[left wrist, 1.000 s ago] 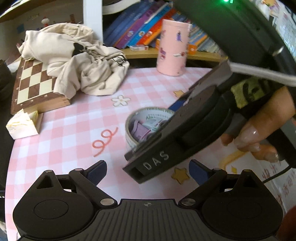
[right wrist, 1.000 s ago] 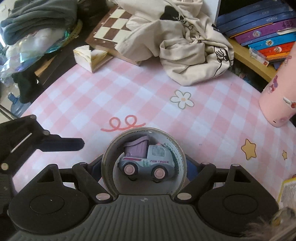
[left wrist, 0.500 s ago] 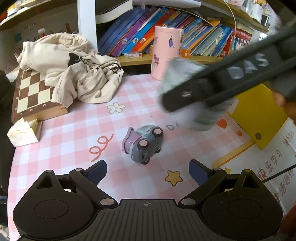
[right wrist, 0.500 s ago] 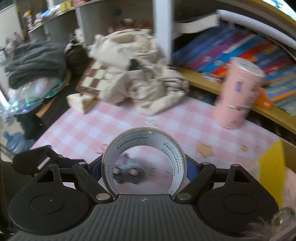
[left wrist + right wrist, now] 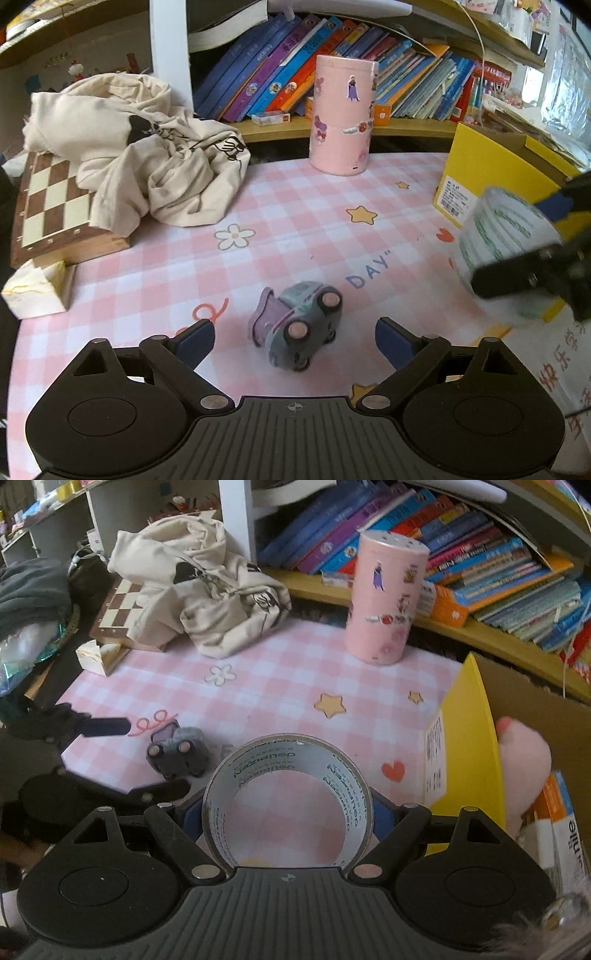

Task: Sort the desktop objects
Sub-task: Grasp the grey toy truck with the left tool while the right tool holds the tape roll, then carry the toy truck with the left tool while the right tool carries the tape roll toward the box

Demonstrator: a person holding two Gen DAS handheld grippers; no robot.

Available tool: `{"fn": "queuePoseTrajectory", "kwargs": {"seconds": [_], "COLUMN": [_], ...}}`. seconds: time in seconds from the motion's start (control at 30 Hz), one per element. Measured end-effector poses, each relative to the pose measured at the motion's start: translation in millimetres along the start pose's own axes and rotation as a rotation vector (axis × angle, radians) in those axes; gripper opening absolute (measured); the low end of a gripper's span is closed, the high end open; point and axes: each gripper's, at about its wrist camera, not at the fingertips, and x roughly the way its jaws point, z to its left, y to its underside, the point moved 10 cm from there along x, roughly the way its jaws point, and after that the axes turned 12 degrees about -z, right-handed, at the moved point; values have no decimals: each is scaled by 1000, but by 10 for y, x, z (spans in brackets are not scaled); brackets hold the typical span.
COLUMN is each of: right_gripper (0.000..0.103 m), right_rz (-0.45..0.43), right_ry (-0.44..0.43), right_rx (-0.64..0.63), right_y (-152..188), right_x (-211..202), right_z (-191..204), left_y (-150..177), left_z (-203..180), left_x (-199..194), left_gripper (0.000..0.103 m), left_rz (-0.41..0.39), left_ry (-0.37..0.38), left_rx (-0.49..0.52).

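The pink checked tablecloth (image 5: 303,236) has open room in its middle, hemmed by the cream cloth heap (image 5: 147,147) and chessboard (image 5: 55,206) on my left, the pink sticker-covered canister (image 5: 341,114) at the back by the bookshelf (image 5: 388,125), and the yellow box (image 5: 469,738) on my right, whose near wall rises just beside what I carry. My right gripper (image 5: 288,808) is held above the cloth and pointed toward the canister, its blue pads pressing either side of the tape roll (image 5: 288,797), which stands on edge between them so I look straight through its core to the checks beyond (green lettering runs round the inner face). In the left view the same roll (image 5: 506,254) shows blurred at the right edge, in front of the yellow box. Inside that box I can see a pink plush shape (image 5: 524,768) and an orange-and-white carton (image 5: 557,812). My left gripper (image 5: 295,338) sits low over the cloth with its fingers spread wide and nothing between the pads; the toy truck (image 5: 299,325) lies tipped on its side in the gap between them, touching neither, wheels facing up toward me, lilac bed toward the left finger. From the right view the truck (image 5: 177,753) is just left of the roll, near the coral squiggle print (image 5: 153,722), with bare cloth all round it.
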Motion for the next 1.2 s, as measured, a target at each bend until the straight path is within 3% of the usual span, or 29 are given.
{"fn": "queuePoseTrajectory", "kwargs": {"seconds": [0.2,0.3,0.37,0.47,0.57,0.63,1.2], "right_gripper": [83,83,83,83,83,83,83], "right_rz": [23,41,52,55,50,46,20], "right_ry": [-3,-11,-16,-25,-35,-40,-38], "right_rx": [7,4,4,8,11,14,-2], "right_y": [103,170,217,271,308,331,606], "right_x": [-4,-9,-17,-61,-114,-152,-623], "right_z": [44,92,125,173,218,241,333], "left_y": [8,53,81,90,73,48,-74], "left_z": [-12,-1,4,12,24,17,-134], "left_x": [184,239,256,228,119,7,-933], "left_gripper": [86,74,60,58,41,38,35], "left_rz": [24,44,54,69,64,51,-32], "left_ry": [14,21,26,41,46,47,86], "left_rx": [-19,-30,-29,-43,-58,-62,-139]}}
